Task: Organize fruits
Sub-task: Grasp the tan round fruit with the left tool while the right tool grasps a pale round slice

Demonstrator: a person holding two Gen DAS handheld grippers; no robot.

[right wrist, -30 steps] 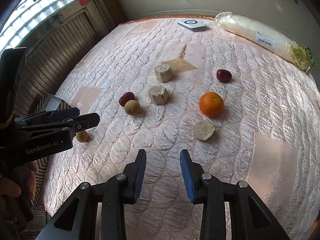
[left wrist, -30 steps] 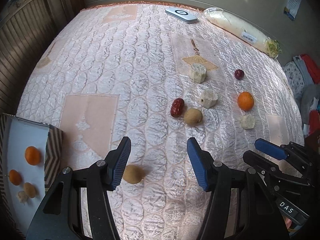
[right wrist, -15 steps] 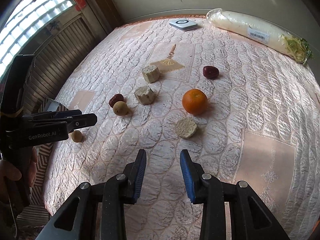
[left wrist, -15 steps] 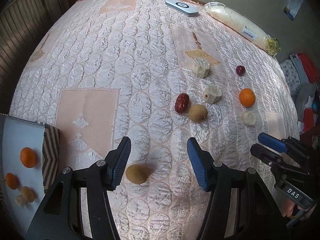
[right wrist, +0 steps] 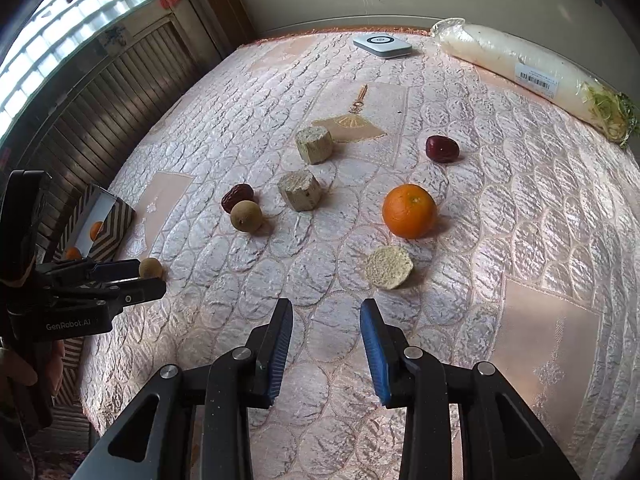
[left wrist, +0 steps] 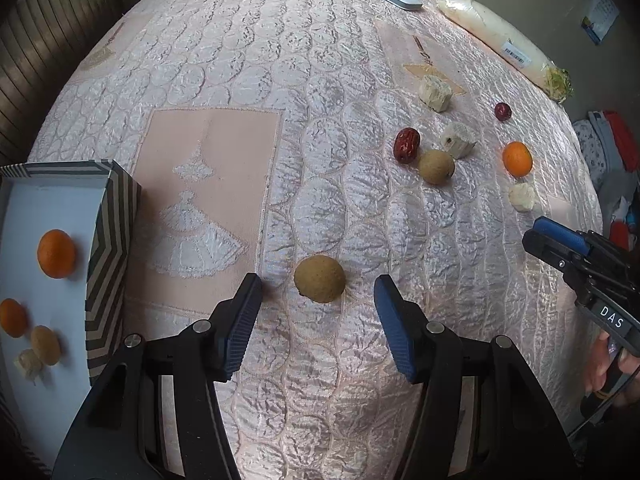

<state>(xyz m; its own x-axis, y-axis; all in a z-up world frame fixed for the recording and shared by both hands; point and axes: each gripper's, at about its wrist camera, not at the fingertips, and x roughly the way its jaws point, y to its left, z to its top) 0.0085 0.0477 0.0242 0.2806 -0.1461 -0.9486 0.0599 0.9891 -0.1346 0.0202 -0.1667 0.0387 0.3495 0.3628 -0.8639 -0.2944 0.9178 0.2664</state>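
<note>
My left gripper (left wrist: 318, 312) is open, its jaws either side of a brown longan (left wrist: 319, 278) lying on the quilted cloth, not touching it. A striped box (left wrist: 108, 236) at the left holds two oranges, a longan and a pale piece. Farther right lie a red date (left wrist: 407, 145), a second longan (left wrist: 436, 166), an orange (left wrist: 517, 159) and pale cut chunks (left wrist: 458, 139). My right gripper (right wrist: 326, 344) is open and empty, just short of a pale round slice (right wrist: 389, 267) and the orange (right wrist: 409, 211).
A wrapped white radish (right wrist: 536, 76) and a white flat device (right wrist: 382, 46) lie at the far edge. A second red date (right wrist: 441, 149) lies behind the orange. Wooden slatted panels (right wrist: 100, 100) stand along the left side. Clothes (left wrist: 612, 140) lie beyond the right edge.
My left gripper has moved forward and left, so the near longan now sits between its jaws. My right gripper has moved closer to the orange and the pale slice.
</note>
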